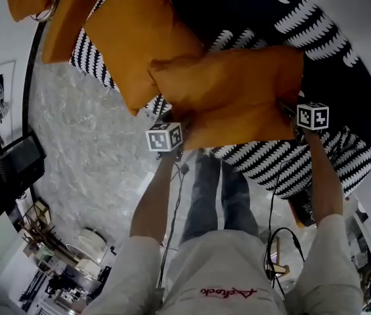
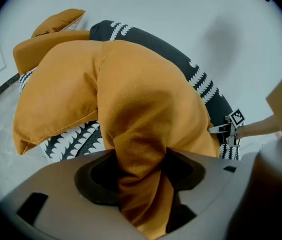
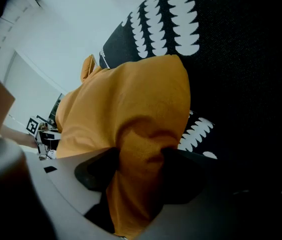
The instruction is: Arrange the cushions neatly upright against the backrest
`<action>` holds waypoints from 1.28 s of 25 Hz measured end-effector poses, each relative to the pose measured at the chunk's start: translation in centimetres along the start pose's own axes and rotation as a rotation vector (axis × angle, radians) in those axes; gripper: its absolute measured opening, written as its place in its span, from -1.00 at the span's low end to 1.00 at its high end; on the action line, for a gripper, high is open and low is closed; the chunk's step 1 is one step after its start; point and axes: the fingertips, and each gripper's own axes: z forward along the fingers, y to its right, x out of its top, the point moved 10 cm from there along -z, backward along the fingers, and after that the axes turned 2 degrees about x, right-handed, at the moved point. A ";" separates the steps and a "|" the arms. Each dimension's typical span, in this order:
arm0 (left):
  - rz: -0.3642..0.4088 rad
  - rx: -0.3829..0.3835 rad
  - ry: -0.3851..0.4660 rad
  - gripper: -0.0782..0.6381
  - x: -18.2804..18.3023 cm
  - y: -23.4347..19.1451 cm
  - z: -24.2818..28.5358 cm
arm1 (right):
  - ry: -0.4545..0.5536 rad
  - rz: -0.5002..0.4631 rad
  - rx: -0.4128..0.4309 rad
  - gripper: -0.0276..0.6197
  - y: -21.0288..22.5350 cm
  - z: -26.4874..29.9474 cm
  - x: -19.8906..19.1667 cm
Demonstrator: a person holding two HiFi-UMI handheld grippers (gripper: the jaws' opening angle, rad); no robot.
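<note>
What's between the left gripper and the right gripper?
An orange cushion, clamped by left gripper and right gripper, as the head view shows.

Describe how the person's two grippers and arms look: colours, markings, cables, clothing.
The left gripper and right gripper each carry a white cube with black square markers; up close their bodies are grey with dark recesses round the jaws. Thin black cables trail from them. The person wears short white sleeves.

Front cushion point(image 1: 238, 97) on sofa point(image 1: 274, 163), second cushion point(image 1: 136, 44) behind it, to the left, touching
</note>
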 end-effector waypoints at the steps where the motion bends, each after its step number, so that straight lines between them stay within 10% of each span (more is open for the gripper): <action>1: -0.002 -0.007 0.002 -0.02 0.0 0.3 -0.1 | 0.007 0.005 0.009 -0.06 -0.3 -0.2 0.0; 10: 0.026 -0.029 0.041 -0.29 0.1 1.3 -2.0 | 0.081 0.025 0.021 -0.49 -2.4 -1.8 -0.8; 20: 0.148 -0.079 0.181 -0.29 -1.5 4.3 -9.3 | 0.372 -0.019 -0.060 -0.51 -8.9 -11.4 -7.2; 32: 0.371 -0.239 0.191 -0.29 1.9 11.5 -9.2 | 0.593 0.141 -0.246 -0.50 -10.7 -20.9 -15.4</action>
